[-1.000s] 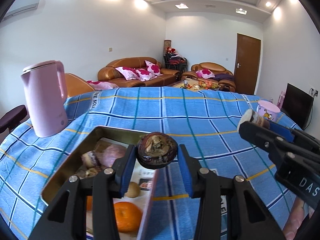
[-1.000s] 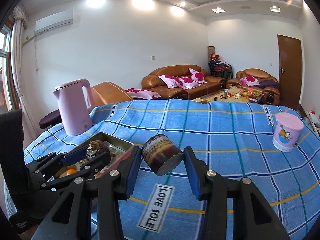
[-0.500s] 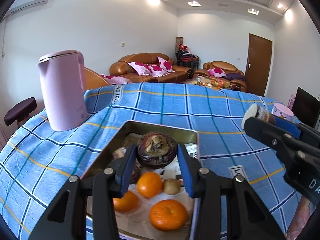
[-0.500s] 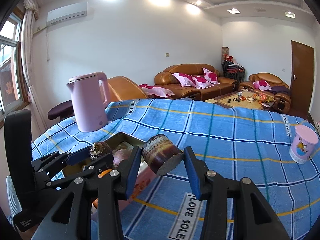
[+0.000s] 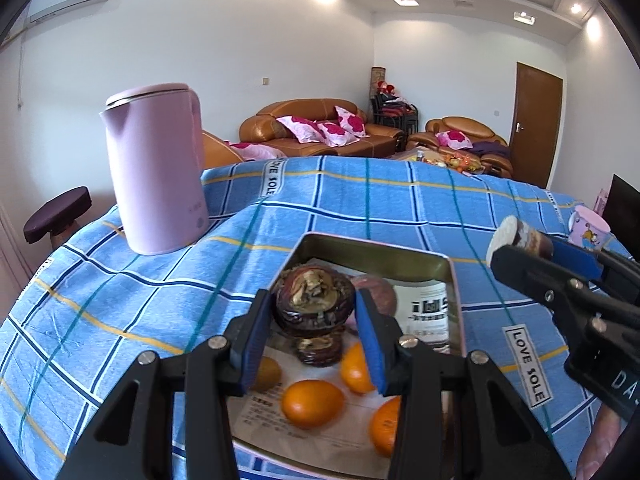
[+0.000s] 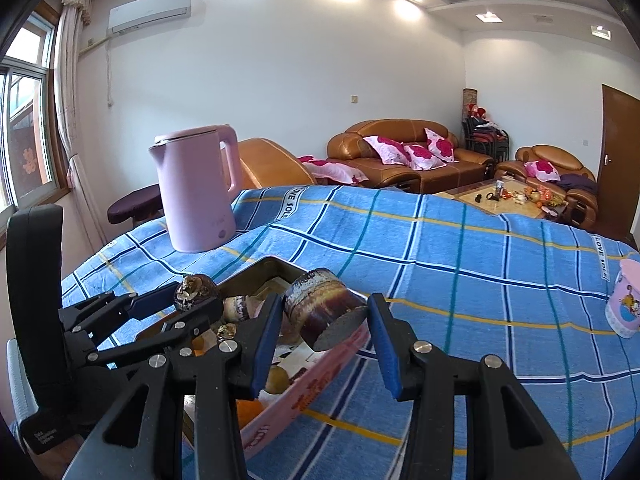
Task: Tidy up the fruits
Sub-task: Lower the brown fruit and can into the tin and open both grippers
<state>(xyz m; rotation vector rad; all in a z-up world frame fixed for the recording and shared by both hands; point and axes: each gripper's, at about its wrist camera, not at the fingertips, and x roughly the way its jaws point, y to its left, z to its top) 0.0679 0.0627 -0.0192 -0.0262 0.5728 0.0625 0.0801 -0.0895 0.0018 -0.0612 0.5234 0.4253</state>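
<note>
Both hands have drifted sideways toward the pink kettle (image 5: pixel 156 172), which now looms much nearer on the blue checked cloth (image 5: pixel 360 208). A second ago the left gripper (image 5: pixel 314 308), with its dark fruit (image 5: pixel 314 300), hung over the right-hand rim of the metal tin (image 5: pixel 376 244); now it sits squarely above the tin's inside, oranges (image 5: pixel 312 402) showing beneath it. The right gripper (image 6: pixel 322 314), carrying its dark cut piece (image 6: pixel 324 308), was out over bare cloth beside the tin and now hangs above the tin's near edge. The pink cup (image 6: pixel 624 300) has fallen farther off to the side.
</note>
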